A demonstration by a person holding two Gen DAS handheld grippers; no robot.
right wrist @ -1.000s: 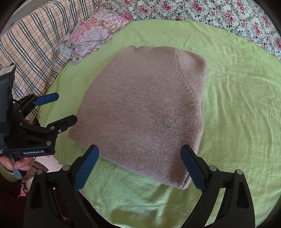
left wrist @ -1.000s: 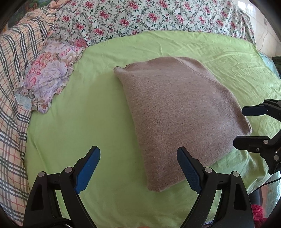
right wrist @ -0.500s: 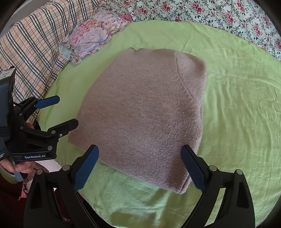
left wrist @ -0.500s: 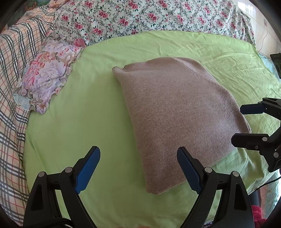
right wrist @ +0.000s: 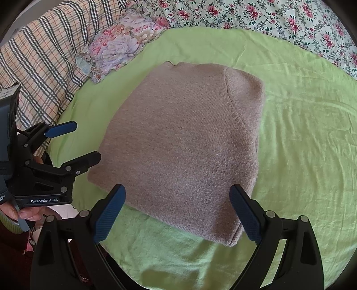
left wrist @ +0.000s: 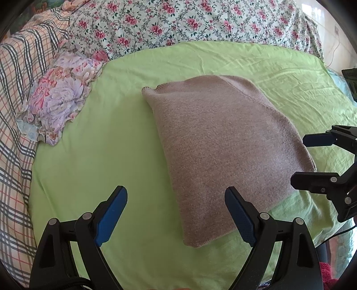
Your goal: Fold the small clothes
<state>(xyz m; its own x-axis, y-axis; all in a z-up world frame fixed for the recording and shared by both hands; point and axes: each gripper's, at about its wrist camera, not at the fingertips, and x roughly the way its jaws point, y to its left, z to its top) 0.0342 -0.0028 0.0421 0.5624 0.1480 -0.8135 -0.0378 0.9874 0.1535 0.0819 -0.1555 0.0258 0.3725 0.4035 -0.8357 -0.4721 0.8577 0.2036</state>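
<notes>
We hold both grippers low over the near edge of a bed, where a folded mauve knit sweater (left wrist: pixel 223 147) lies flat on a lime-green sheet (left wrist: pixel 100 156). Our left gripper (left wrist: pixel 176 214) hovers above the sheet just off the sweater's near-left corner, its blue-padded jaws spread wide apart and holding nothing. Our right gripper (right wrist: pixel 176 212) hangs over the sweater's near edge, jaws likewise spread wide and empty; from this view the left gripper (right wrist: pixel 73 142) shows at the sweater's left side, gripped in a hand (right wrist: pixel 26 214), its fingers parted and not touching the knit. The sweater forms a rough rectangle, one seam line curving across its far right part. Beyond its far-left corner a small pillow with large pink and lilac blooms (left wrist: pixel 58 100) rests on the sheet's edge, against a plaid blanket (left wrist: pixel 15 89). A rose-print cover (left wrist: pixel 189 20) runs across the back.
</notes>
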